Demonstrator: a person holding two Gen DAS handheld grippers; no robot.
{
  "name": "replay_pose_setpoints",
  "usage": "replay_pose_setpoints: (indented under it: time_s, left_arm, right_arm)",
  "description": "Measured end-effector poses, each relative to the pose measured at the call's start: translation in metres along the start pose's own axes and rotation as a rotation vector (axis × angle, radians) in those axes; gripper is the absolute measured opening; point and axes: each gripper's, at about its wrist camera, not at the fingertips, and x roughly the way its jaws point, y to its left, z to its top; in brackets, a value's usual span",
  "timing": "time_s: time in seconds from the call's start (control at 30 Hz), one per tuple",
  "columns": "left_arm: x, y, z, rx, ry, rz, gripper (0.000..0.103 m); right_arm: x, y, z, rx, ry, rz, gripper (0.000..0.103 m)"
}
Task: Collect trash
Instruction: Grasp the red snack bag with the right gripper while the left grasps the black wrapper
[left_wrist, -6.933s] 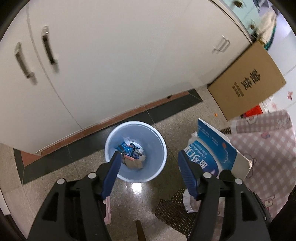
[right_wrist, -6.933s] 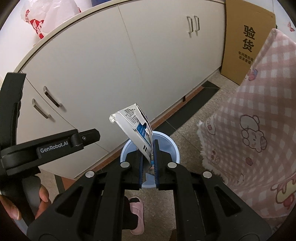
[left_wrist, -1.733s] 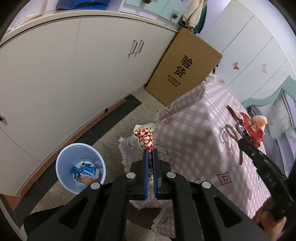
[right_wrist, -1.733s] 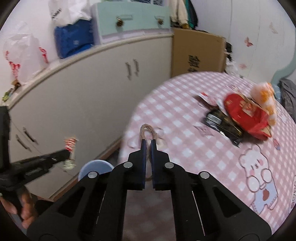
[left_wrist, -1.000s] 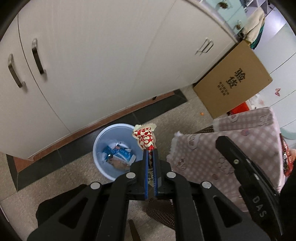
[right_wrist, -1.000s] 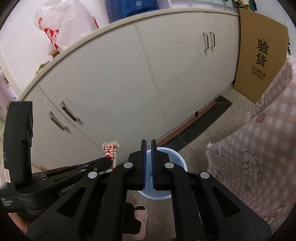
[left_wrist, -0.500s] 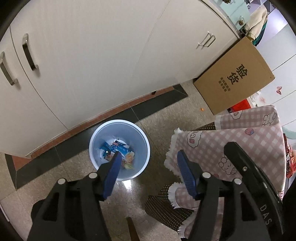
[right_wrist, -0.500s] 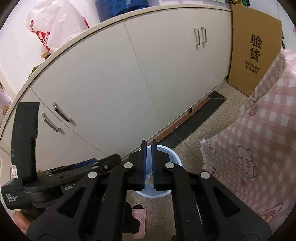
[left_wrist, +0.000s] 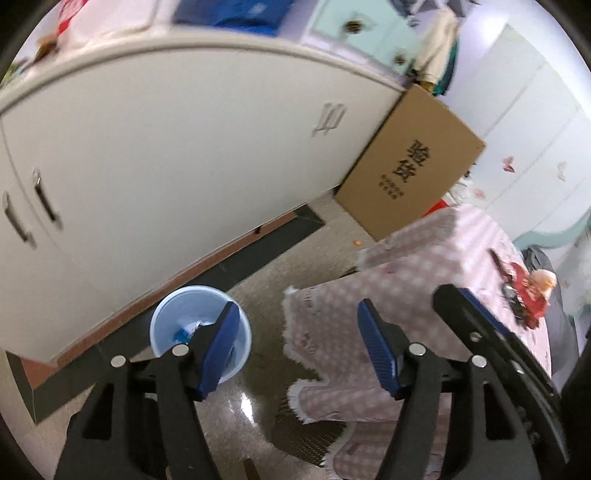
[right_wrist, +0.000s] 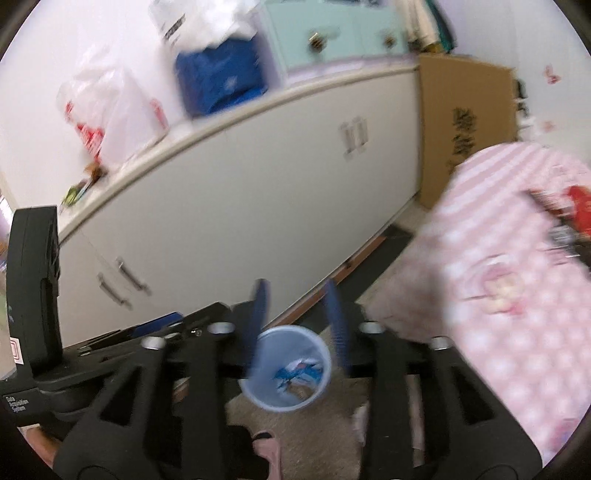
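Note:
A pale blue trash bin (left_wrist: 184, 317) stands on the floor by the white cabinets and holds wrappers; it also shows in the right wrist view (right_wrist: 288, 369). My left gripper (left_wrist: 299, 332) is open and empty, above the floor between the bin and the table. My right gripper (right_wrist: 297, 306) is open and empty, above the bin; its view is blurred. Red packaging and other trash (left_wrist: 524, 295) lie on the pink checked tablecloth (left_wrist: 406, 273), far right; they also show in the right wrist view (right_wrist: 576, 206).
White cabinets (left_wrist: 166, 155) run along the back. A cardboard box (left_wrist: 410, 162) leans against them. A dark mat (left_wrist: 306, 439) lies under the table edge. Plastic bags (right_wrist: 114, 110) and a blue bag (right_wrist: 218, 77) sit on the counter. A pink slipper (right_wrist: 266, 446) is on the floor.
Both views have swung up and right toward the table. My right gripper has opened from shut. The left gripper stays open, after dropping the red-and-white wrapper into the bin.

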Motion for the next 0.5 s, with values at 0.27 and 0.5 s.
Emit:
replay_pose_setpoints:
  time_s: [0.27, 0.5]
  left_arm:
    - [-0.009, -0.107, -0.007, 0.165, -0.039, -0.087, 0.072]
    - [0.012, -0.196, -0.023, 0.332, -0.011, -0.137, 0.072]
  right_arm:
    - [-0.079, -0.083, 0.011, 0.102, -0.132, -0.123, 0.056]
    - [-0.125, -0.171, 0.002, 0.244, -0.201, -0.239, 0.061]
